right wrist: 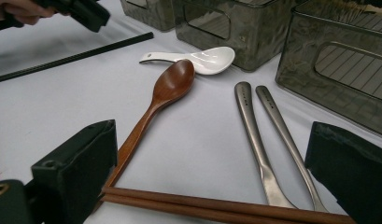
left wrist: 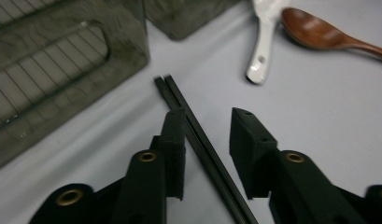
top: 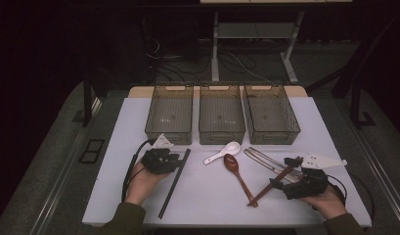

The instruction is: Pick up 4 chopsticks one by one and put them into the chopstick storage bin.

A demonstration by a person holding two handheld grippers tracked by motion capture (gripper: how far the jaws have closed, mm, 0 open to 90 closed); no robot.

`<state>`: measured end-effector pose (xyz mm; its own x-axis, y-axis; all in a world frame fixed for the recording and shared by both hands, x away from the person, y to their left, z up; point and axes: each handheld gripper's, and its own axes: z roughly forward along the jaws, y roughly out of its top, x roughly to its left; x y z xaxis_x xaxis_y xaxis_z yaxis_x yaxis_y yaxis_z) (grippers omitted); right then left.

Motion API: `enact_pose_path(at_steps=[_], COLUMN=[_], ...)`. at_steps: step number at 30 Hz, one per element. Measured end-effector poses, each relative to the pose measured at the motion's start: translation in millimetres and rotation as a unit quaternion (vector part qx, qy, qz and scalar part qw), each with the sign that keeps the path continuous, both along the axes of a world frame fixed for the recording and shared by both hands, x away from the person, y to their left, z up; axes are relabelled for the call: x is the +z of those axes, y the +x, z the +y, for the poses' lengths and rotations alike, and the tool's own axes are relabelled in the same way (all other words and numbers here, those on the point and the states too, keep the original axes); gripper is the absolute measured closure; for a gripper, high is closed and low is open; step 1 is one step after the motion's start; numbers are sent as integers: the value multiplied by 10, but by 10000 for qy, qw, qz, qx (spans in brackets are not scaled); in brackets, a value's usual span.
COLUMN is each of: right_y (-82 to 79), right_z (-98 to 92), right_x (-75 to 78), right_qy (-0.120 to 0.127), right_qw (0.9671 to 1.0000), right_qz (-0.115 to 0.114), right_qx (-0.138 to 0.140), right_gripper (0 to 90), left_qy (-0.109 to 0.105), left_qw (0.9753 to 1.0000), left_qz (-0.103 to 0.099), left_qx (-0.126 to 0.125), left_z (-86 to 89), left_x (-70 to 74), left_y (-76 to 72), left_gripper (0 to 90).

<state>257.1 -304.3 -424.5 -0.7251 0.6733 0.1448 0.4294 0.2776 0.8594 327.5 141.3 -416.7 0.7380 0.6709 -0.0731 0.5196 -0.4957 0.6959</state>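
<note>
Three smoky translucent plastic bins with wire-grid floors are sitting in a row along the far side of the white surface: a left one, a middle one and a right one. Two spoons are lying in front of them, one white ceramic soup spoon and one brown wooden spoon. Three pairs of chopsticks are lying on the surface, six sticks in all: one black pair, one silver metal pair and one reddish-brown wooden pair. Two black handheld grippers are showing, one at the left and one at the right.
</note>
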Motion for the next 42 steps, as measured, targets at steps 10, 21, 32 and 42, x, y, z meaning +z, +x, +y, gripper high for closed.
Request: enact_pose_path(at_steps=[10, 21, 32, 42], right_y=[-1, -4, -4, -6], right_z=[-9, -5, -2, -4], right_x=[-1, -3, -3, -3], right_qy=[21, 11, 10, 17], right_qw=[10000, 10000, 10000, 10000], right_qz=[-14, 4, 5, -6], right_qx=[-9, 7, 12, 14], right_gripper=[28, 28, 28, 28], left_qy=[86, 234, 460, 479], left_qw=[9995, 9981, 9974, 9974], left_qz=[38, 23, 13, 53], left_qx=[311, 572, 556, 529], left_z=[-244, -333, -365, -379], left_x=[-72, -159, -224, -241], left_y=[320, 395, 426, 431], left_gripper=[641, 657, 671, 712])
